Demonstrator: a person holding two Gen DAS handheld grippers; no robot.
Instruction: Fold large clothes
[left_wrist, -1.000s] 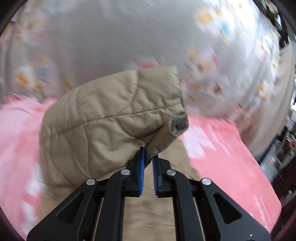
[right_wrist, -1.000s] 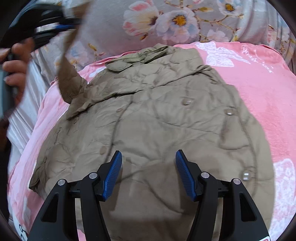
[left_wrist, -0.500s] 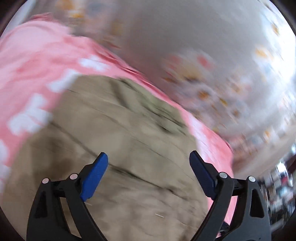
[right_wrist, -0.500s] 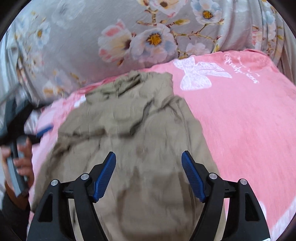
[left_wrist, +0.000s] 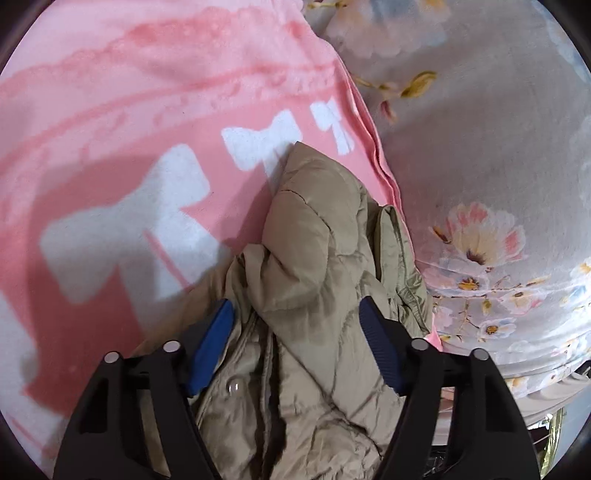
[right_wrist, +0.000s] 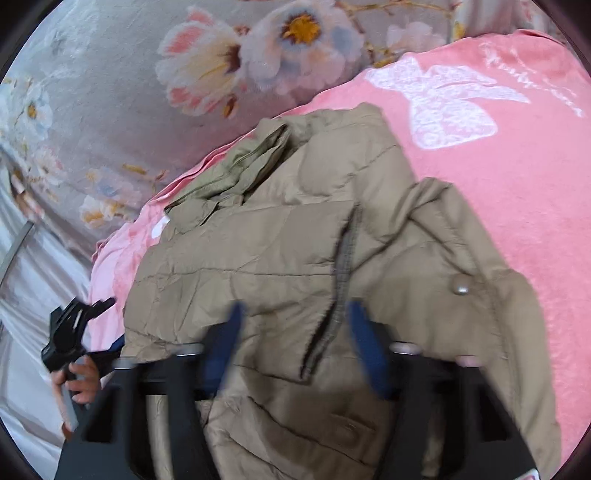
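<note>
Left wrist view shows the jacket (left_wrist: 314, 280) only partly folded on the blanket (left_wrist: 110, 147), both grippers' fingers (left_wrist: 210, 343) wide, gripping nothing.

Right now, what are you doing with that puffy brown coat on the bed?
A person is folding a tan quilted jacket that lies on a pink blanket with white bows. They hold a two-finger gripper in each hand. The left gripper is open, low over a bunched-up part of the jacket near the blanket's edge, gripping nothing. The right gripper is open too, over the middle of the jacket. One sleeve lies folded across the body, so the folding is only partly done.
</note>
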